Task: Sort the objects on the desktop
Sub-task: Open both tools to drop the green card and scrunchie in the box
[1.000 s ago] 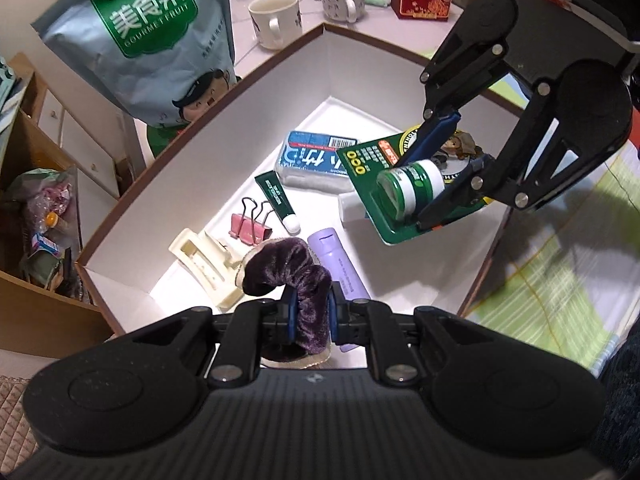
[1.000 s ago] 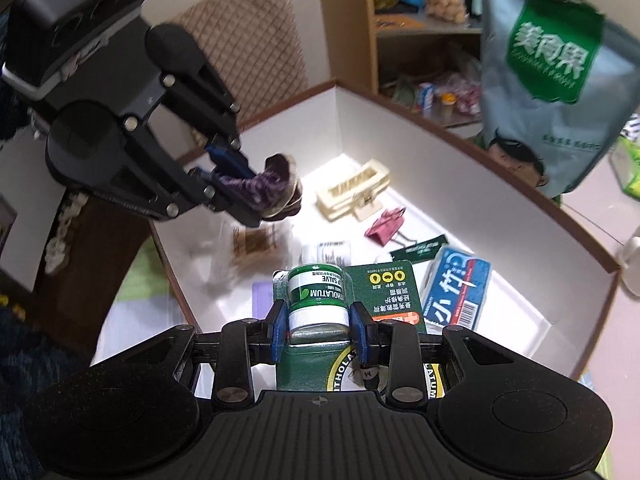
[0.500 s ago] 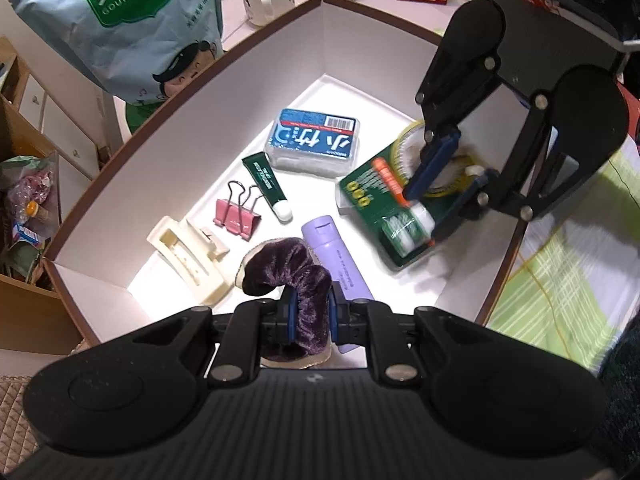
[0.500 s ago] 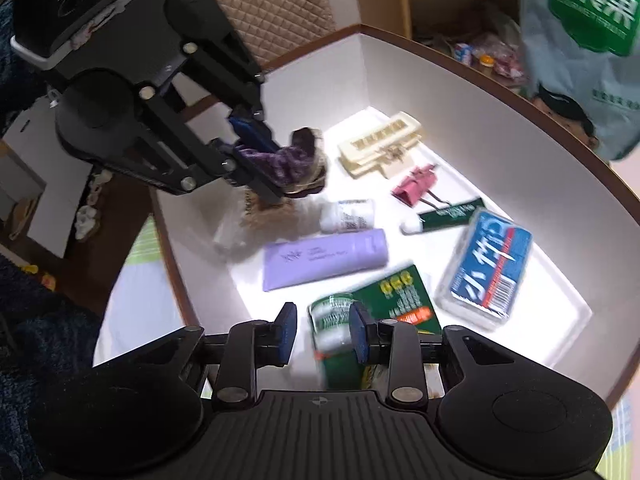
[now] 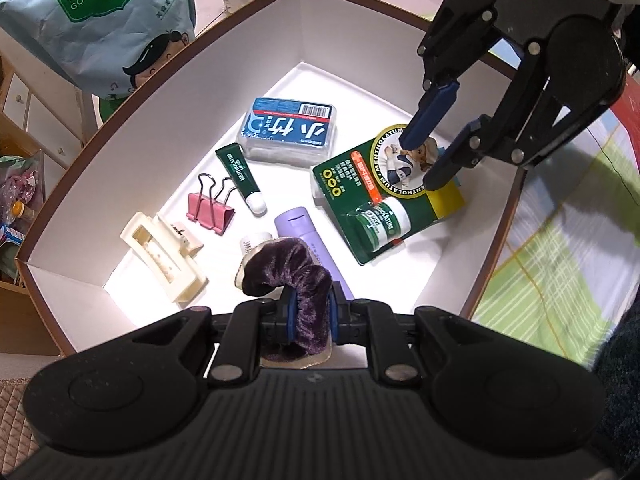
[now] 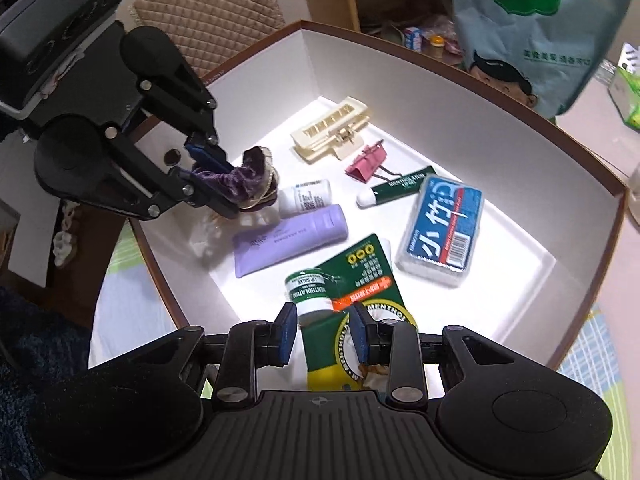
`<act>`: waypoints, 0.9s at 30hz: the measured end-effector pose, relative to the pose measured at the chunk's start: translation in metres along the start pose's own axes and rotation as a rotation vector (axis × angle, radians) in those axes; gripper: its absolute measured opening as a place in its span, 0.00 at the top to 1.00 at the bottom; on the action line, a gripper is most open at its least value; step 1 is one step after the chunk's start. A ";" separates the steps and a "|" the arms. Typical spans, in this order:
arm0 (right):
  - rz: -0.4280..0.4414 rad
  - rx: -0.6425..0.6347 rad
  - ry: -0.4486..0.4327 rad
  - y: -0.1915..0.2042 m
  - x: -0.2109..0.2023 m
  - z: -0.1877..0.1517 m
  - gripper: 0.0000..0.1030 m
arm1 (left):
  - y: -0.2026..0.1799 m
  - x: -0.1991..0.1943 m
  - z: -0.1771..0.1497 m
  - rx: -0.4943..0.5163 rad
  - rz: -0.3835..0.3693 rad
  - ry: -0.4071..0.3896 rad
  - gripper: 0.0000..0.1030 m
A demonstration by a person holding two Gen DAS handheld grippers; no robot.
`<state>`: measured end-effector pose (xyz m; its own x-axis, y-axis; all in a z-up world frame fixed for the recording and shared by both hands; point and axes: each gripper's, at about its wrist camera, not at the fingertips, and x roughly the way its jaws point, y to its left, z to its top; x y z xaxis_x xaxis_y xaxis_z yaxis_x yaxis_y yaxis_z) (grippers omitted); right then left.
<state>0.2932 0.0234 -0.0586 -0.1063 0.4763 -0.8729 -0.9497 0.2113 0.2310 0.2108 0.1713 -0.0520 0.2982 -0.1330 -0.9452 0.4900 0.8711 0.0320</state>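
While your left gripper pinches the purple velvet scrunchie between its pads, you hold it low over the near end of the white box, lower centre of the left wrist view, presumably so it drops among the items already sorted. Your right gripper stands spread, its fingers either side of the green blister card without gripping it; the card lies flat on the box floor at right of centre, which suggests it has been set down.

Box contents:
- blue plastic case, upper centre
- green tube, beside the case
- pink binder clip, left of centre
- cream hair claw, lower left
- lilac tube, partly under the scrunchie
- small white bottle, touching the lilac tube

Outside the box, a snack bag stands at upper left against its wall.
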 end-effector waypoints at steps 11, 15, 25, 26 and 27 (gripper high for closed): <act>-0.024 0.092 0.014 -0.004 -0.001 -0.004 0.68 | -0.006 -0.002 -0.001 -0.003 0.013 0.006 0.64; -0.040 0.087 -0.008 0.001 -0.003 -0.007 0.19 | -0.008 -0.002 -0.001 -0.007 0.032 0.015 0.46; -0.116 0.147 -0.020 0.013 -0.011 -0.006 0.18 | -0.008 -0.015 -0.002 -0.075 0.109 0.003 0.26; -0.130 0.161 -0.023 0.015 -0.013 -0.006 0.18 | -0.009 -0.018 -0.002 -0.084 0.118 0.000 0.23; -0.143 0.175 -0.026 0.016 -0.014 -0.006 0.18 | -0.010 -0.021 -0.003 -0.094 0.128 -0.003 0.22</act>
<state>0.2774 0.0150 -0.0447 0.0355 0.4521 -0.8912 -0.8889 0.4219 0.1786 0.1975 0.1662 -0.0338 0.3557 -0.0193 -0.9344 0.3692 0.9214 0.1215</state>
